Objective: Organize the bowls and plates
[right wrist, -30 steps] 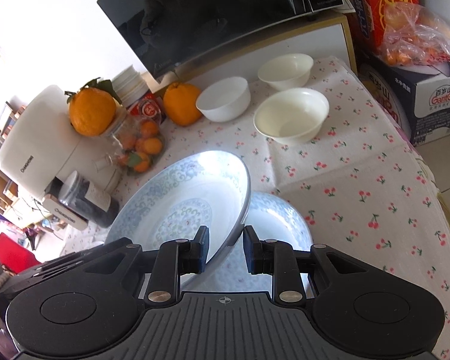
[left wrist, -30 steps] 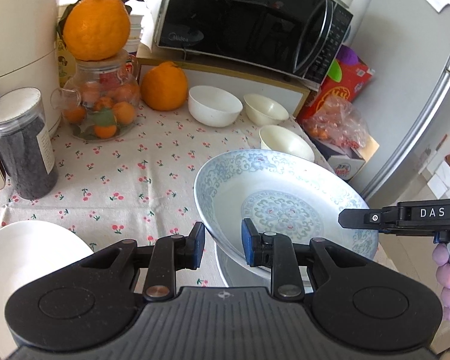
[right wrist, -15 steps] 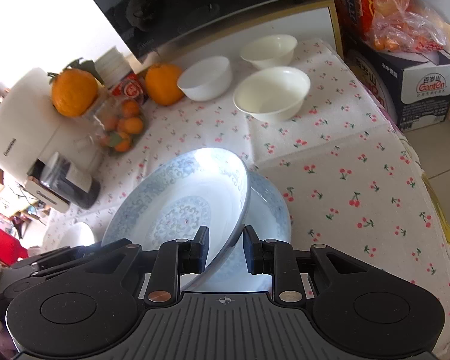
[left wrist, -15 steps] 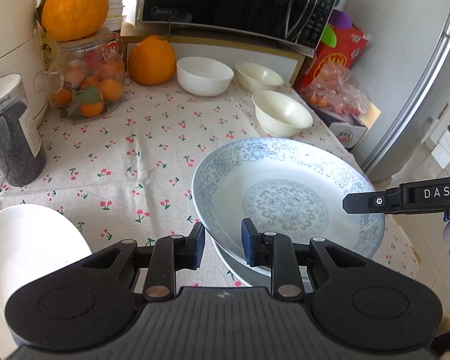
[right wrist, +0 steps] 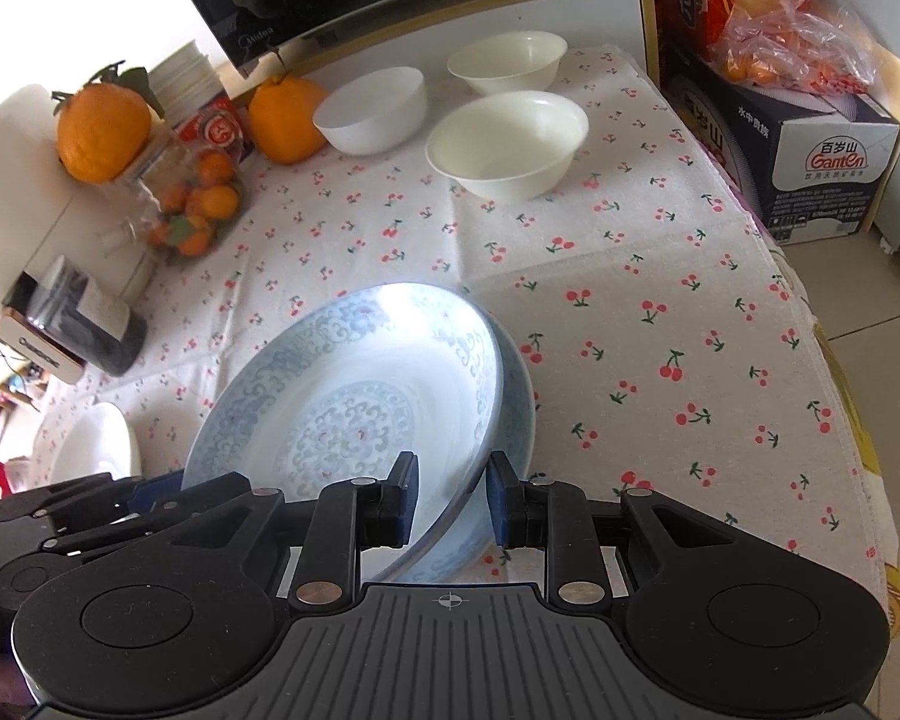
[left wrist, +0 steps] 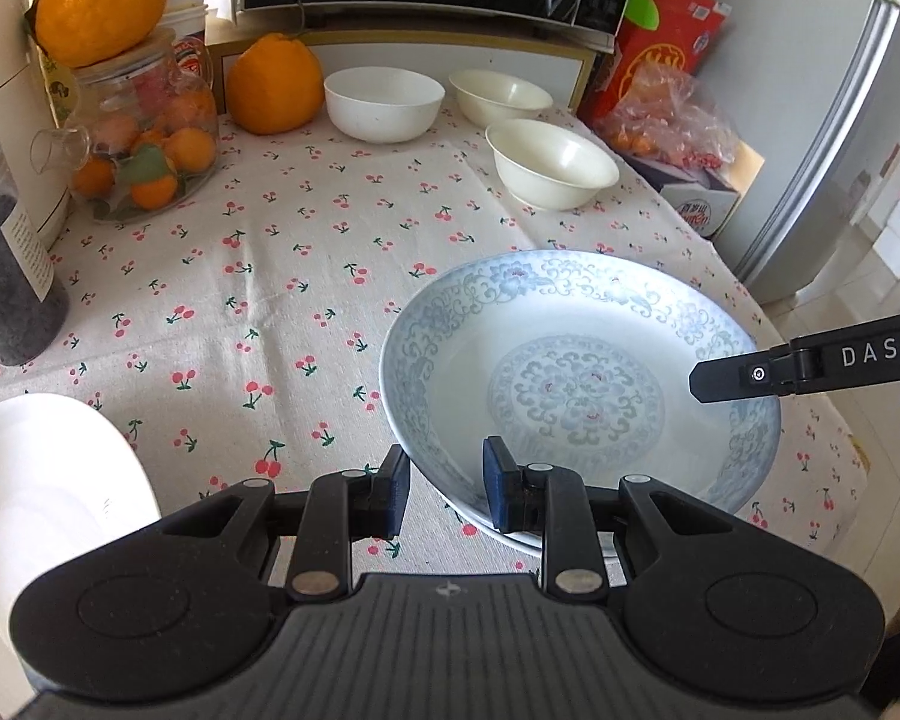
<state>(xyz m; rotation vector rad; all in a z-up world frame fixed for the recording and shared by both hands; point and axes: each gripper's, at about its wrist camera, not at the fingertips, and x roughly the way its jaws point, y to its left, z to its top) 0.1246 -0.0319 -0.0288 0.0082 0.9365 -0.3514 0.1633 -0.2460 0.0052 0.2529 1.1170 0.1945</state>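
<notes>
Right wrist view: patterned plate's [right wrist: 354, 414] rim between parted right hand-held gripper [right wrist: 447, 501] fingers.

Bright daylight floods both views, blown out at the far left in the right wrist view. Glare whitens the patterned plate [right wrist: 354, 402]. Fisheye bending curves the edges; dark corners vignette. Focus is sharp.

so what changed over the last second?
The patterned plate, straddled at its rim by both the left gripper and right gripper, came down from a steep tilt to nearly nest on the plate beneath. Bowls stayed put.
</notes>
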